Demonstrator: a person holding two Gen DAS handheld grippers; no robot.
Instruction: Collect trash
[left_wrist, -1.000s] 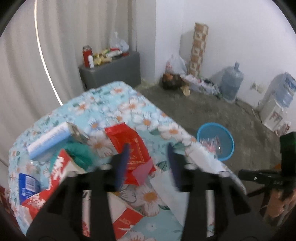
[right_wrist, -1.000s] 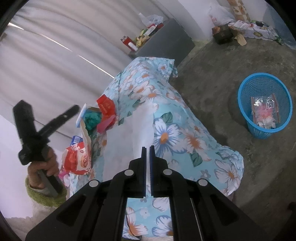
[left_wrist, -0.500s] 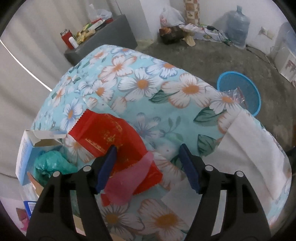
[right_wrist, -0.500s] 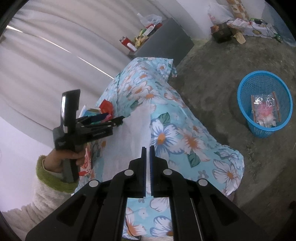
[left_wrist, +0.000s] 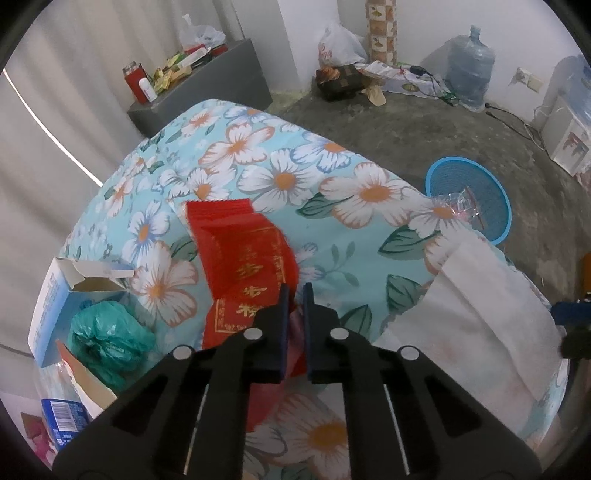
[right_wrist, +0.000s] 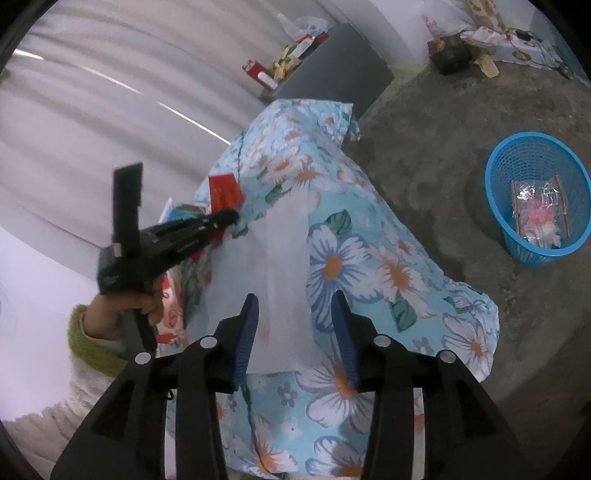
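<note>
Left wrist view: the left gripper (left_wrist: 294, 295) has just closed its jaws to a narrow slit on the near end of the red wrapper (left_wrist: 242, 258), with a pink scrap (left_wrist: 295, 325) caught in the gap too; the wrapper lies flat on the floral tablecloth (left_wrist: 332, 236), its far end free. Right wrist view: the right gripper (right_wrist: 295, 325) has just been opening; its 2 pads stand spread with nothing pressed between them, above the white paper sheet (right_wrist: 273, 258) that drapes over the table edge. The blue basket (right_wrist: 539, 206) sits on the floor, well apart from the table, already holding a clear packet. Risks, judged: (1) the pinch is on thin film near its edge, so the wrapper could slide out on the lift or during the carry to the basket; (2) the pink scrap may drop away on its own if only partly caught; (3) cloth could be nipped with the wrapper, dragging the tablecloth and upsetting the open carton (left_wrist: 74, 291) and green bag (left_wrist: 107, 339) nearby; (4) the white sheet, hanging over the edge, could slip to the floor if brushed
</note>
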